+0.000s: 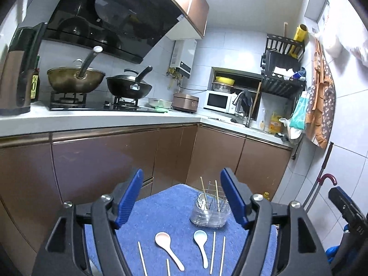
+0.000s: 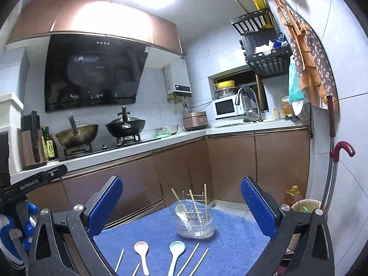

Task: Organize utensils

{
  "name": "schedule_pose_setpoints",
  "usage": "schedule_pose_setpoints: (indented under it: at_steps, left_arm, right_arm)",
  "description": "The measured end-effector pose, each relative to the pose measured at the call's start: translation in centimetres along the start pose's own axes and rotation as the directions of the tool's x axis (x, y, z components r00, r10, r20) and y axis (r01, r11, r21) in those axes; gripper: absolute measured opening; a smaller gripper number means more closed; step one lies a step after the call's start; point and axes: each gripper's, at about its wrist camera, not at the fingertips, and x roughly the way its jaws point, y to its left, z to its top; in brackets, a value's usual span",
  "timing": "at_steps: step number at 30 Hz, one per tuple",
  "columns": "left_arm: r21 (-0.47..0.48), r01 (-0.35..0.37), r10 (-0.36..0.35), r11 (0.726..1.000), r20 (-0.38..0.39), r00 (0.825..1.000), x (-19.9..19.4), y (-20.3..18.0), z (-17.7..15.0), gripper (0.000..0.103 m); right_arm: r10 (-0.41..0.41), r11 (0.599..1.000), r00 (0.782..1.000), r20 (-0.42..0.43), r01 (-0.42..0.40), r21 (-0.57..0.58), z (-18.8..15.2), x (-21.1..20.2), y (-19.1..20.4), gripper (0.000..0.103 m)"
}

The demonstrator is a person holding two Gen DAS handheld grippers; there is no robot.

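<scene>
Left hand-held gripper (image 1: 181, 197): black angular frame, ribbed blue pads, fingers spread wide with nothing between them, raised above the near end of the surface. Right hand-held gripper (image 2: 181, 203): same make, blue pads with a fine grid texture, likewise spread wide and empty. Surface (image 2: 234, 237): covered by a blue towel of short looped pile. Utensil holder (image 2: 195, 219): clear plastic tub with rounded corners and a thin wire rack inside, standing upright toward the far end of the towel; it holds a white spoon bowl-up and three pale wooden chopsticks leaning at different angles. Pink spoon (image 2: 142, 253): glossy, ceramic-looking, round bowl and short handle, lying flat on the towel near the front edge. Pale blue spoon (image 2: 176, 253): same form, lying just beside the pink one on the right, apart from it. Loose chopsticks: two slim pale sticks (image 2: 193, 262) lying side by side right of the blue spoon; two more (image 2: 119, 261) left of and below the pink spoon, partly cut off by the frame. Behind: brown glossy cabinet fronts (image 2: 179, 168), white countertop, brass-toned wok and black lidded wok on a gas hob.
</scene>
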Motion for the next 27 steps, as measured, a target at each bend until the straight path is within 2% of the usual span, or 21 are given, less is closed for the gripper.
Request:
schedule_pose_setpoints:
  at_steps: [3, 13, 18, 23, 27]
  left_arm:
    - [-0.005, 0.005, -0.005, 1.000, -0.012, 1.000, -0.9, 0.5, -0.4, 0.069]
    - [-0.020, 0.025, -0.026, 0.999, -0.052, 0.998, -3.1, 1.8, -1.9, 0.069]
    - [-0.024, 0.037, -0.039, 0.999, -0.103, 0.994, -3.1, 2.1, -3.3, 0.068]
    - [-0.036, 0.054, -0.059, 0.998, -0.185, 0.981, -1.7, 2.6, -4.7, 0.068]
    - [-0.059, 0.065, -0.078, 0.996, -0.267, 0.961, 0.3, 3.2, -6.4, 0.068]
  right_arm:
    - [0.000, 1.000, 0.999, -0.046, -0.001, -0.019, -0.2, -0.3, 0.8, 0.103]
    - [0.001, 1.000, 0.997, -0.071, -0.001, 0.005, -0.9, -1.6, 1.4, 0.103]
    - [0.008, 1.000, 0.995, -0.103, -0.008, -0.001, -1.5, -1.6, 1.7, 0.103]
    - [0.003, 1.000, 0.987, -0.161, -0.001, 0.013, -2.7, -0.5, 1.3, 0.103]
    - [-0.001, 1.000, 0.974, -0.228, 0.008, 0.029, -4.1, 1.0, 0.7, 0.103]
